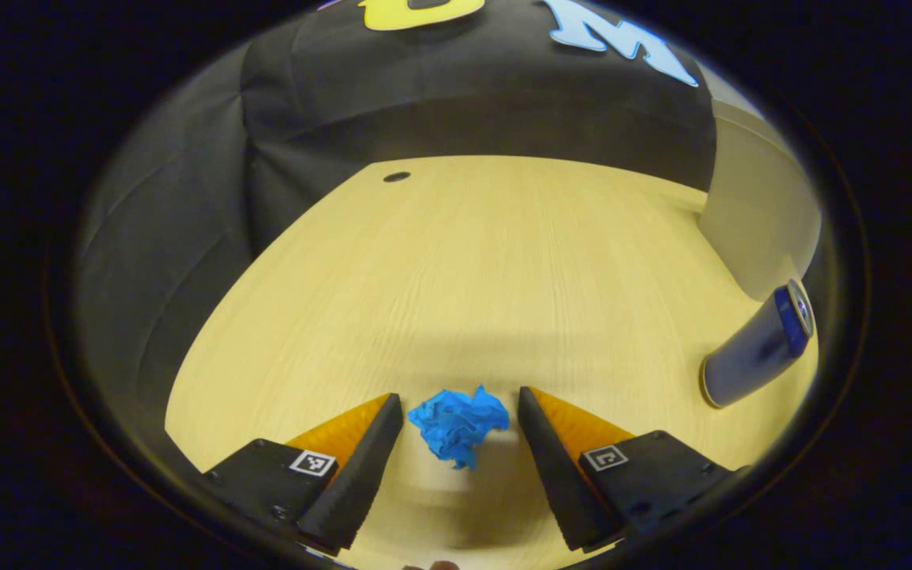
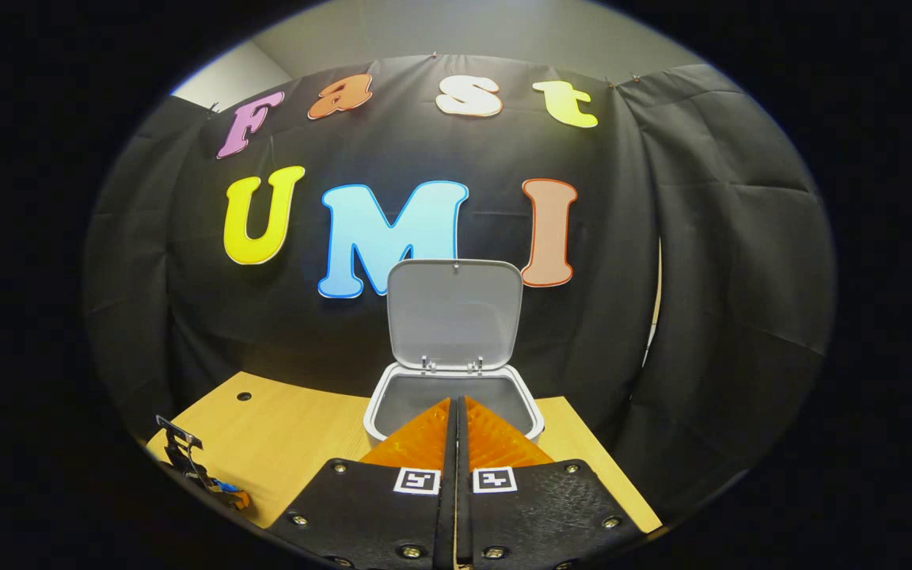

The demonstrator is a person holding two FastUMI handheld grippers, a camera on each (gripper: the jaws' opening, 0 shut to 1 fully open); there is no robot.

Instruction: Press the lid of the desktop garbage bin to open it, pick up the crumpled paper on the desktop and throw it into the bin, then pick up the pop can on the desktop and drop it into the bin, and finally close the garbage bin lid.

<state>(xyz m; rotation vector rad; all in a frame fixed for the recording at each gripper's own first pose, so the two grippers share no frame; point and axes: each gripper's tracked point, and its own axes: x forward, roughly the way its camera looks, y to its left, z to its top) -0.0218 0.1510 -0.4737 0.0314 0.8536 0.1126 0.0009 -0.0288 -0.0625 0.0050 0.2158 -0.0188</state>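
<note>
Listing by size, with the bin as landmark: pale wood-grain desktop [image 2: 282, 443], bearing everything, its bare stretch in front of and to the left of the bin giving open room for carrying; a small dark round hole [image 2: 244, 395] marks its far left corner, and its right edge runs close beside the bin, so little margin lies on that side. White rectangular plastic garbage bin [image 2: 377, 412], at the back of the desktop against the black cloth wall, mouth uncovered and facing up, judged ready to receive a drop from above. Its white hinged lid [image 2: 454, 313] stands upright behind the mouth, so the pressing step reads as done and approach is best from the front, not over the hinge. Right gripper [image 2: 457, 416], directly in front of the bin's near rim, fingers pressed together with nothing between them, apparently parked. Blue cylindrical pop can [image 1: 757, 348], on the desktop well to the right of the paper, untouched, its turn judged later. Left gripper [image 1: 460, 412], off to the bin's left, fingers spread to either side of the paper, not touching it, placed for a closing pinch. Crumpled blue paper ball [image 1: 458, 425], resting on the desktop between those fingers, not yet lifted.
</note>
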